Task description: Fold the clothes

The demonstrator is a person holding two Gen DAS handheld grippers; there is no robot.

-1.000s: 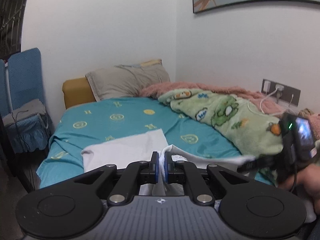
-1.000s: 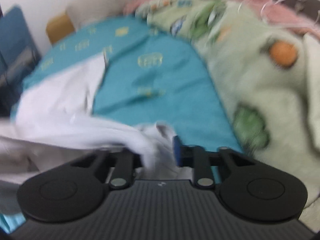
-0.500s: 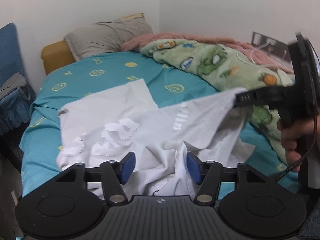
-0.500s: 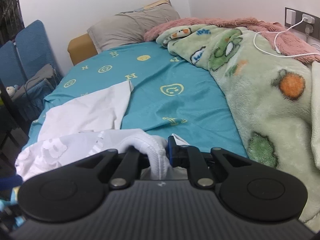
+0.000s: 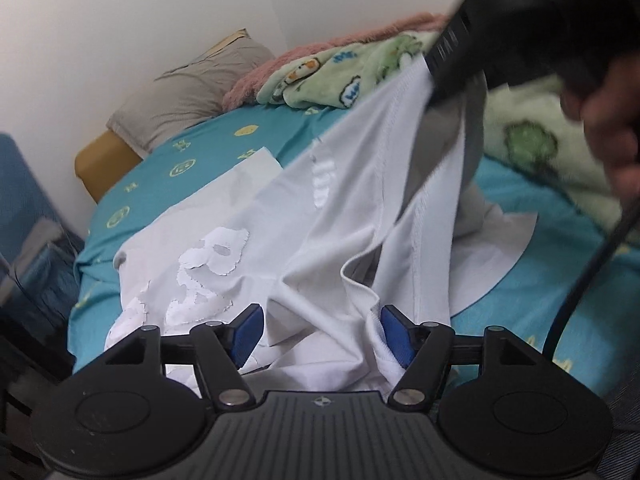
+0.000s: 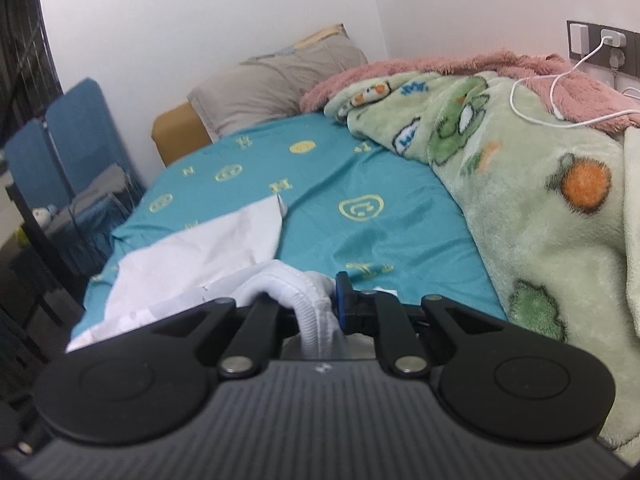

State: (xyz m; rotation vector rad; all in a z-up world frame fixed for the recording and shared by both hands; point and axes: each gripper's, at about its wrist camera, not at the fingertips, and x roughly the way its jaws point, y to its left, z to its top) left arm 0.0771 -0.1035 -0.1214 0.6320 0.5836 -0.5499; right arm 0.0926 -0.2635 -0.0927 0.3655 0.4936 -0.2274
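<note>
risk 1: white cotton T-shirt with pale cracked print [image 5: 280, 232] hangs from one pinch only; if the right gripper [image 6: 316, 300] slips off the bunched ribbed hem, the lifted side drops and the shirt lands crumpled.
risk 2: left gripper [image 5: 318, 330] has slack cloth lying between its blue pads [image 5: 248, 326]; closing here likely catches several layers, so the fold goes crooked.
risk 3: black cable [image 5: 580, 280] at 3 o'clock in left view hangs near the cloth, may snag.
left gripper state: spread wide, holding nothing, cloth loose between the fingers.
right gripper state: clamped tight on the white hem; left finger hidden by cloth.
right pose: in left view, raised at 1 o'clock, hand [image 5: 612, 128] behind it, pulling the hem up taut.
left pose: low, level, pointing across the bed toward 12.
shirt place: draped on the teal printed bedsheet [image 6: 360, 184], near edge, one side lifted.
nearby: green fleece cartoon blanket [image 6: 540, 208] at 3 o'clock, grey pillow [image 6: 276, 80] at 12.
</note>
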